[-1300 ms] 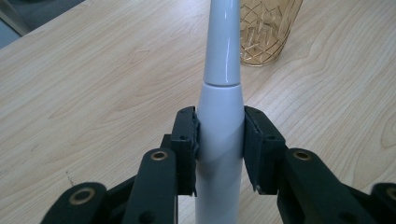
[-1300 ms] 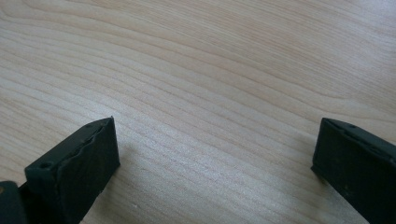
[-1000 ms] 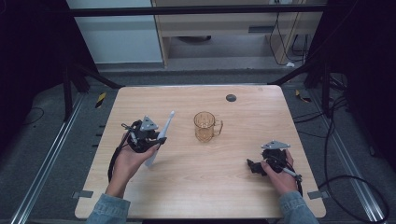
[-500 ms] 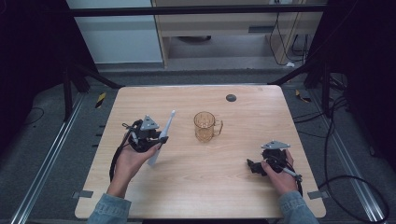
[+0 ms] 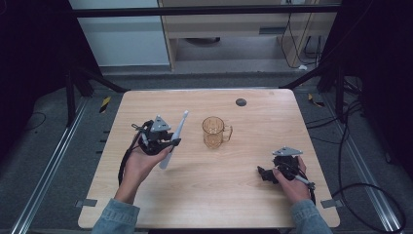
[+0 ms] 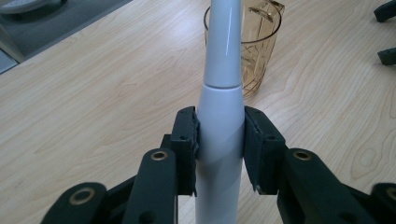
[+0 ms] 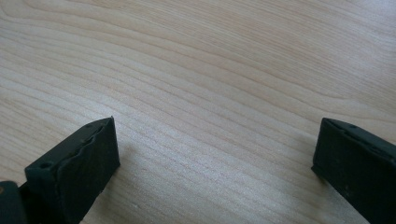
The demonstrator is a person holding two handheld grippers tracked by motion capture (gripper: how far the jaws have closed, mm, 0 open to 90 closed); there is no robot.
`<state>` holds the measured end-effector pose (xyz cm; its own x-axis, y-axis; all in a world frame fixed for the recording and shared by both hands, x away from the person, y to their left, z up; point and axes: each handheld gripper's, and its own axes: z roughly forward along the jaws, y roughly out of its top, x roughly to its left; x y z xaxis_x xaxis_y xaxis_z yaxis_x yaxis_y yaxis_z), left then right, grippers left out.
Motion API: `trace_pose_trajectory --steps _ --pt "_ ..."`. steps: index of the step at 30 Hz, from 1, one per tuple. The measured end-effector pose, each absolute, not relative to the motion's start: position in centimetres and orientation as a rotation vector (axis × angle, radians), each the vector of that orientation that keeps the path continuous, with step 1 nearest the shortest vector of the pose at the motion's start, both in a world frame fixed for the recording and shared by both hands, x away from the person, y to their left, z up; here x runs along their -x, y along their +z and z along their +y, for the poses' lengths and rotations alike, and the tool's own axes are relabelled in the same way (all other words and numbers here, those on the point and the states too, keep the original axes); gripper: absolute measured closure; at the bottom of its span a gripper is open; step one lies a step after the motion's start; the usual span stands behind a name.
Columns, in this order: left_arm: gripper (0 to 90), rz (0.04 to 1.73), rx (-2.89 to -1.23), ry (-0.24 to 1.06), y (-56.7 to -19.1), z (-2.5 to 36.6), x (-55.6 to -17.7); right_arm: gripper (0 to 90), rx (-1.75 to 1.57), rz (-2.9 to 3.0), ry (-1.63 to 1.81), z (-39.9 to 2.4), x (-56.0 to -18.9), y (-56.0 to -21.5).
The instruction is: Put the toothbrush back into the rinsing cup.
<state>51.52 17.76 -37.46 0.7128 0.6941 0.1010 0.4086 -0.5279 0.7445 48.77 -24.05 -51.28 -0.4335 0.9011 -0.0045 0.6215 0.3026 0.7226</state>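
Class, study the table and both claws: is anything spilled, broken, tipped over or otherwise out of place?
Nothing stands out. The amber mug stands upright and looks empty, the left claw grips the white electric toothbrush squarely, and the right claw is open over bare wooden table.

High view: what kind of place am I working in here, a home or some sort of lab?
Most likely a lab or test rig, not a home. The wooden table stands alone inside a dark metal frame, with loose cables on the grey floor and black-and-yellow tape beside it.
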Motion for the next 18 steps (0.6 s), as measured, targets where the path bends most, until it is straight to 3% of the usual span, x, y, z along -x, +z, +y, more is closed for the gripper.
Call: trace_pose_trajectory --steps 18 --pt "67.1 0.792 -2.174 0.512 -34.1 14.4 -54.3 0.4 -1.372 2.168 0.927 -24.0 -48.7 -51.2"
